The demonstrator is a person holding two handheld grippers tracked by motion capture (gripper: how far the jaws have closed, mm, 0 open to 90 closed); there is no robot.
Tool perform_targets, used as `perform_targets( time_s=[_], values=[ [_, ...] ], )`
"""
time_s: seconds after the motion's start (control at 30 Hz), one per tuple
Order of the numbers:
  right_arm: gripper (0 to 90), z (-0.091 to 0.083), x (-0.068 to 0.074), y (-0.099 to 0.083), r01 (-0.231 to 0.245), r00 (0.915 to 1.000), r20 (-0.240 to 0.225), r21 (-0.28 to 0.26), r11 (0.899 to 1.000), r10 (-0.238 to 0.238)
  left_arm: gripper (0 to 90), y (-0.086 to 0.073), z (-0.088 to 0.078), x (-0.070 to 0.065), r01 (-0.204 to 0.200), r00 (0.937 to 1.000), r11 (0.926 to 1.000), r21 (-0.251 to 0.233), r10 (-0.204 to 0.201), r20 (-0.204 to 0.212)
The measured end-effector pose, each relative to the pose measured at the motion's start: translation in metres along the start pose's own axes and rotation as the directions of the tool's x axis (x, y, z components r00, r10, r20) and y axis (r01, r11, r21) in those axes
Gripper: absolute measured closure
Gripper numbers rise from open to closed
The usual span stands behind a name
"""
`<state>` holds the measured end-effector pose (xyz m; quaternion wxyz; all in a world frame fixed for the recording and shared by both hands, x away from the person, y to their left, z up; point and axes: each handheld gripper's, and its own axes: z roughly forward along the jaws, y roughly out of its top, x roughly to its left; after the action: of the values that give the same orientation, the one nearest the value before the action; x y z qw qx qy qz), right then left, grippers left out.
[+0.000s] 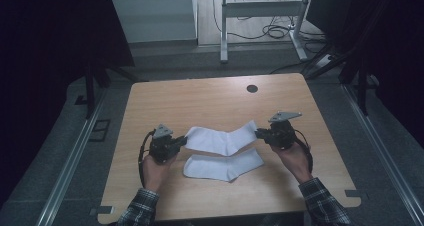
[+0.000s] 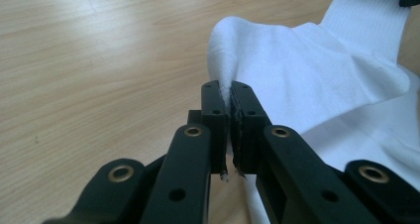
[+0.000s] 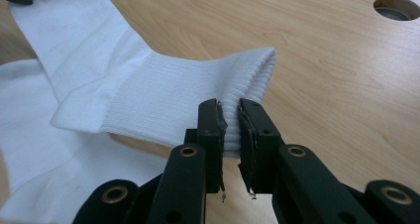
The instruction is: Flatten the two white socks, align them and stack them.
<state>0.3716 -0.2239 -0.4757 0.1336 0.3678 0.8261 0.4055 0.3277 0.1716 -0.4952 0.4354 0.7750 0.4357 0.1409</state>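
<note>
Left gripper (image 1: 181, 141), left of centre, clamped on toe of upper sock (image 1: 222, 138). Second sock (image 1: 222, 166) flat on table (image 1: 150, 106), lower centre. Right gripper (image 1: 260, 133) clamped on cuff. Step: carrying. Next, probably: lay it square over second sock.

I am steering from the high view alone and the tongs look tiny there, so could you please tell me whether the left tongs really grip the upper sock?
Observer: Yes, in the left gripper view the left tongs are shut on the toe end of the held sock.
Operator: Thank you. And the right side?
Observer: The right tongs pinch its ribbed cuff, with fabric between the pads.
Operator: Is the sock clear of the other one?
Observer: It sags in the middle; the second sock lies flat right under it, and I cannot tell whether they touch.
</note>
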Motion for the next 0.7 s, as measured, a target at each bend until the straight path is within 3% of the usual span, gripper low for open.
perform_targets(
  time_s=[0.37, 0.7],
  values=[
    [79.3, -0.022, 0.018, -0.021, 0.013, 0.9992, -0.037, 0.020, 1.000, -0.012, 85.8, -0.017, -0.015, -0.020, -0.010, 0.9995, 0.9998, 0.019, 0.010, 0.031],
    [79.3, -0.025, 0.034, -0.031, 0.040, 0.9967, -0.073, 0.053, 0.998, -0.036, 85.8, -0.032, -0.027, -0.033, -0.019, 0.9994, 0.9990, 0.040, 0.017, 0.031]
  ],
)
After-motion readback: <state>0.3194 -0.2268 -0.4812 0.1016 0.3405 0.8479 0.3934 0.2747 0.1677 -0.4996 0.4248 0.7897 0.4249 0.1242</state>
